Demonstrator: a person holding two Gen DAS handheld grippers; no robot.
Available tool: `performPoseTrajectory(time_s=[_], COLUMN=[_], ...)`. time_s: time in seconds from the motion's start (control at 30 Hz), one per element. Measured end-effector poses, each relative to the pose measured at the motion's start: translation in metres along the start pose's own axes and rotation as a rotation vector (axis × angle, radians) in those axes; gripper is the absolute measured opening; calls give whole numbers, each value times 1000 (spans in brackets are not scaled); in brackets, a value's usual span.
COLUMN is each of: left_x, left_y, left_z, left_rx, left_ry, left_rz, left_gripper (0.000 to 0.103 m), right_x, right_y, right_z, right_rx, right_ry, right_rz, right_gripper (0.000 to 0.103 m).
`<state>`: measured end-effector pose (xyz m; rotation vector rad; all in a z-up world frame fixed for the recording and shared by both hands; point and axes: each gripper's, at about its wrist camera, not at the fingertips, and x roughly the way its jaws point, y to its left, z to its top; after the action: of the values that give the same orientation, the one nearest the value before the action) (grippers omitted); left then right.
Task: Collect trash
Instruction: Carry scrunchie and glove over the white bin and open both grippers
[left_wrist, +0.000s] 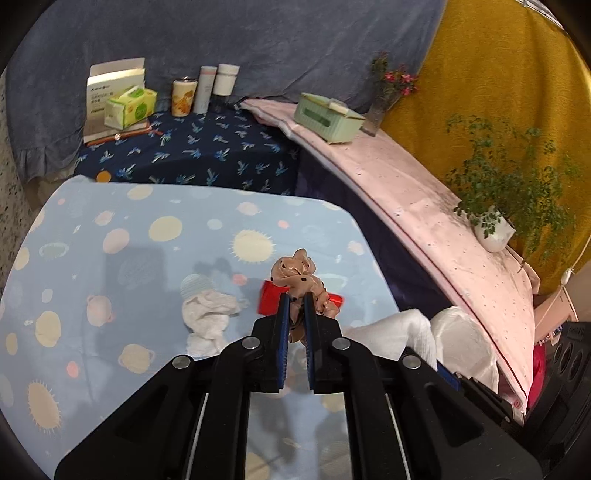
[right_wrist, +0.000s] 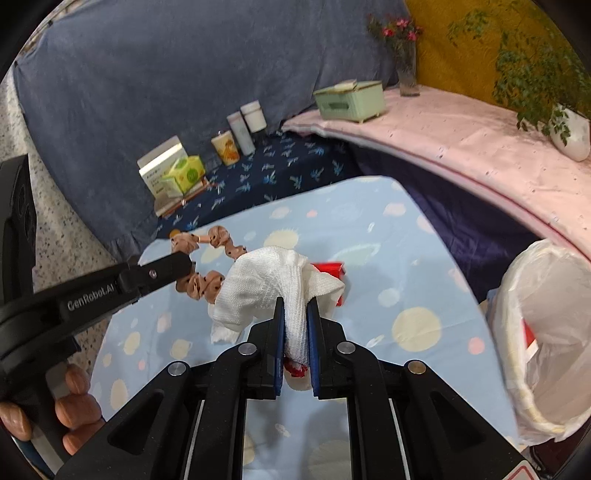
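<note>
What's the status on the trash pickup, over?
Left gripper shut on tan spotted wrapper. Right gripper shut on white paper towel. Lined bin at right, path clear. Crumpled tissue, red packet remain.

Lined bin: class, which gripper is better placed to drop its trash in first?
Right. The right gripper, holding the white tissue, has the lined bin beside it; the left gripper is farther away.

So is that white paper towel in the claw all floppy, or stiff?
Probably floppy: the paper towel droops in soft folds over both sides of the right claw. It looks light, since a thin pinch holds all of it up. It may tear easily, as its hanging edge looks thin and crinkled.
</note>
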<state>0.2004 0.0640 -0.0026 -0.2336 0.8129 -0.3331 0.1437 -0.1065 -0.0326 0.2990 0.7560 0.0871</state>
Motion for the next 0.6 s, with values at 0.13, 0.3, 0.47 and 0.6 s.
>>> performPoseTrajectory(time_s=[0.13, 0.3, 0.47, 0.6], left_x=[-12, -22, -28, -29], left_y=[-28, -65, -107, -139], left_z=[0, -2, -7, -11], left_rx=[34, 86, 144, 186], left_ry=[-18, -33, -39, -37], left_rz=[-27, -60, -105, -137], left_gripper=[7, 7, 7, 7], right_x=[-26, -55, -83, -104], right_y=[-16, -37, -63, -87], right_z=[10, 19, 24, 26], right_rx=[21, 49, 81, 111], right_ry=[-53, -112, -166, -201], right_rz=[-12, -31, -56, -84], right_gripper=[10, 10, 10, 10])
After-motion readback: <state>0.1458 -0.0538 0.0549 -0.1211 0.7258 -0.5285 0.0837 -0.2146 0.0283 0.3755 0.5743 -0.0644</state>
